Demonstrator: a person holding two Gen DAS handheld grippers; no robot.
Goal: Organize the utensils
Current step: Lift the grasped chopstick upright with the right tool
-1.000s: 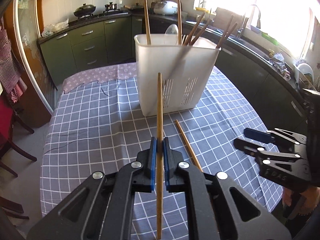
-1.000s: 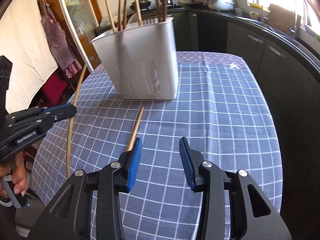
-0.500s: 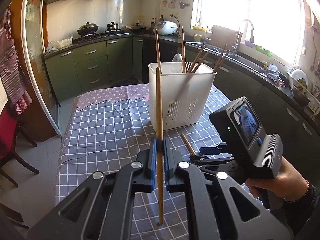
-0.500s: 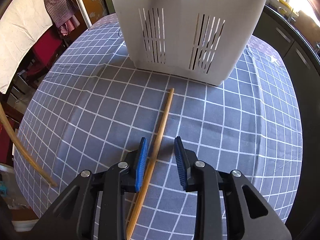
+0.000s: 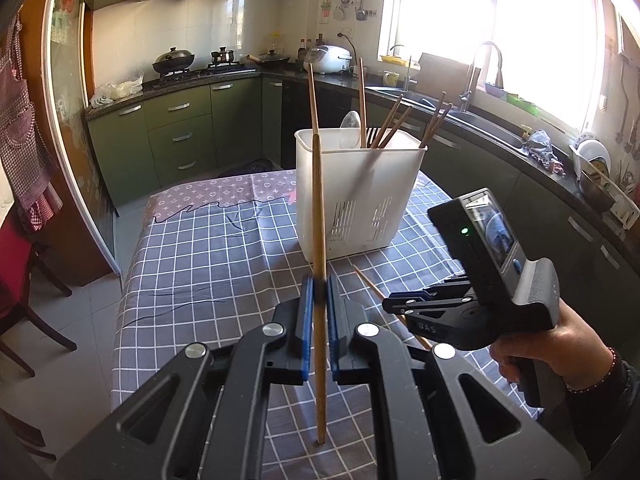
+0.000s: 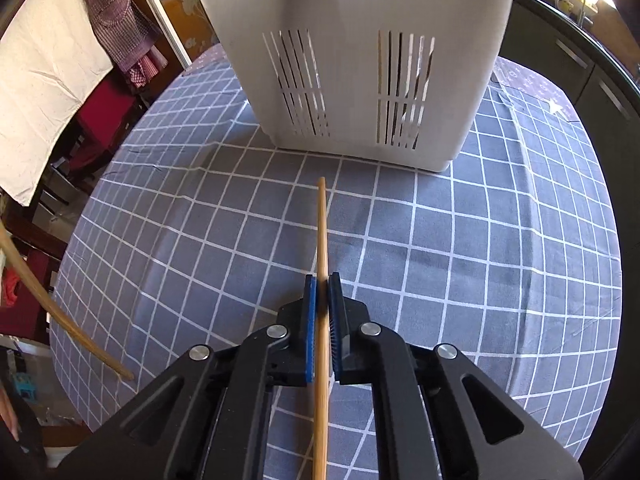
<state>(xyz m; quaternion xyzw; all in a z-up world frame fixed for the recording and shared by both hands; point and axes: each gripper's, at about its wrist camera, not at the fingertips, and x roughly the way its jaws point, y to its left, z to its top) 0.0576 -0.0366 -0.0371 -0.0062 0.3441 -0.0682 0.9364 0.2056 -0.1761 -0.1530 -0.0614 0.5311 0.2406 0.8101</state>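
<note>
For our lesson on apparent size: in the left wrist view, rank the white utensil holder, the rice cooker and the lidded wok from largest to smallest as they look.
1. White utensil holder
2. Rice cooker, lidded wok: look alike, both far off, so unranked.

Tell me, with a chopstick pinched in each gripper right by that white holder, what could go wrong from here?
The right gripper pinches its chopstick low against the checked tablecloth; lifting might snag the cloth or let the stick pivot. The left gripper holds a long chopstick by its middle, so it could swing. Either tip could catch on the holder rim or the chopsticks already inside.
</note>
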